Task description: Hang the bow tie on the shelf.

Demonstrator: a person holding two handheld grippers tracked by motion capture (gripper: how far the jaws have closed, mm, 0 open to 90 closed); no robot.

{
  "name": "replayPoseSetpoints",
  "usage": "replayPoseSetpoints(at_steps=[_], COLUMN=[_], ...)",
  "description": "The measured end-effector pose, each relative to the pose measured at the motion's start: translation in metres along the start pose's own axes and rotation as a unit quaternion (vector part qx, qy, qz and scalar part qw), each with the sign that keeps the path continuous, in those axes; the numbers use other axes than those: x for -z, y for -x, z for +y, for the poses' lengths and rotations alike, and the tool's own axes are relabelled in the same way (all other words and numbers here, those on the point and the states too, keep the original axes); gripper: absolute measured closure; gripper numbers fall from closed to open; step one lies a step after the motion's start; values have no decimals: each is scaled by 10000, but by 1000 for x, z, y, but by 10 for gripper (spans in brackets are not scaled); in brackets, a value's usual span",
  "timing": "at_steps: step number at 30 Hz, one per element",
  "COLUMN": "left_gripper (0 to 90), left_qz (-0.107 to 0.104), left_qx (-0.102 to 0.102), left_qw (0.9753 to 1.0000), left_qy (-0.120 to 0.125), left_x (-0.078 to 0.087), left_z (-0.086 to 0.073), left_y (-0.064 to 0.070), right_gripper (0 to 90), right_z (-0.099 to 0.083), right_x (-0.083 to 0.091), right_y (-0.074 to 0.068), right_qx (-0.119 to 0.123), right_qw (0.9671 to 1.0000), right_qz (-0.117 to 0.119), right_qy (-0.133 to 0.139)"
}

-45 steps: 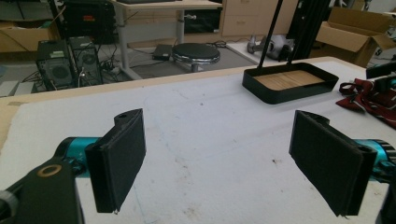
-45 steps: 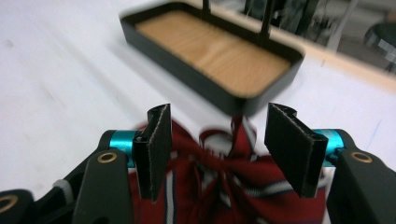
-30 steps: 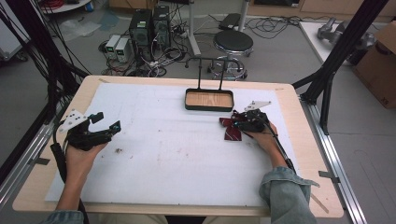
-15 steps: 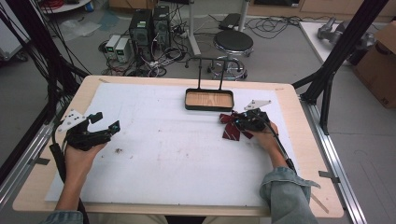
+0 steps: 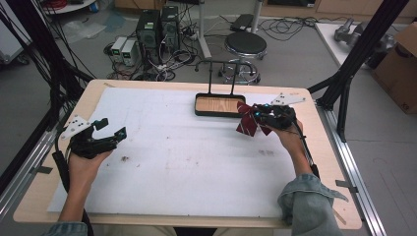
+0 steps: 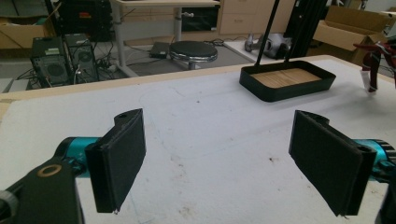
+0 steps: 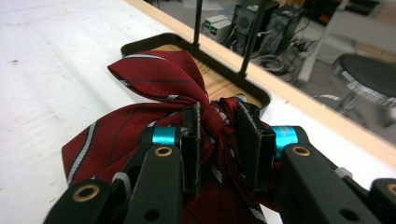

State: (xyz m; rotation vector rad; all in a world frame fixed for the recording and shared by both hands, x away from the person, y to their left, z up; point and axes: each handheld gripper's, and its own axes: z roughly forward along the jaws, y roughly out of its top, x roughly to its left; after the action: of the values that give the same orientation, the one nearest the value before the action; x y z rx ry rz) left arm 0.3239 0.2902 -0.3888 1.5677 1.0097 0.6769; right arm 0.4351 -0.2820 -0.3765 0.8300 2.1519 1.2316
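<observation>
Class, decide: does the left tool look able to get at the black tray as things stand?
Probably yes: the left tool is open and holds nothing, with bare white mat between it and the black tray.

Even bright light, soft shadows, slight blur.

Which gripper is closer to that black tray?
Right. The right gripper, holding the bow, is beside the tray; the left gripper sits far across the table.

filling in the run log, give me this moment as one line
right gripper: shut on bow tie knot, lifted | left gripper: open, idle | tray stand: beside bow tie
</observation>
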Motion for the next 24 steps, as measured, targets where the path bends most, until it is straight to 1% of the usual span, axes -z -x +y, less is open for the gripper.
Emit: replayPoseSetpoints(at_steps=[2,3,4,6,9,11,12,14,15,16,19,20,21,22,24], left_gripper=[191,191,191,192,192,192,192,192,192,192,192,192,192,192,192], left_qz=[-7,-10,-12,-11,-11,-9,-8,-19,-18,-21,-29,-31,-31,-28,-16], left_qx=[2,-3,-3,0,1,-3,-7,-12,-11,-10,-7,-6,-2,4,3], left_qw=[10000,10000,10000,10000,10000,10000,10000,10000,10000,10000,10000,10000,10000,10000,10000], left_qy=[1,1,-3,4,21,14,7,-1,5,0,6,8,16,16,14], left_x=[0,0,0,0,0,0,0,0,0,0,0,0,0,0,0], left_z=[0,0,0,0,1,1,1,1,0,1,1,1,1,1,1], left_y=[0,0,0,0,0,0,0,0,0,0,0,0,0,0,0], right_gripper=[718,718,718,718,718,718,718,718,718,718,718,718,717,718,718], right_z=[4,10,12,14,19,24,27,33,37,44,51,57,59,66,69], right_x=[1,2,3,4,4,4,5,6,7,7,8,8,8,8,8], right_y=[0,-1,-1,-2,-3,-3,-4,-3,-3,-2,-1,0,0,1,2], right_qx=[16,56,52,23,38,34,-8,15,-48,-57,-97,-75,-56,-60,-62], right_qw=[10000,9999,9998,9997,9997,9995,9994,9990,9987,9983,9980,9976,9975,9971,9966], right_qz=[-3,-10,-7,10,-58,-89,-105,-160,-162,-217,-231,-227,-239,-281,-322], right_qy=[24,104,205,249,231,303,333,413,481,541,586,656,669,709,757])
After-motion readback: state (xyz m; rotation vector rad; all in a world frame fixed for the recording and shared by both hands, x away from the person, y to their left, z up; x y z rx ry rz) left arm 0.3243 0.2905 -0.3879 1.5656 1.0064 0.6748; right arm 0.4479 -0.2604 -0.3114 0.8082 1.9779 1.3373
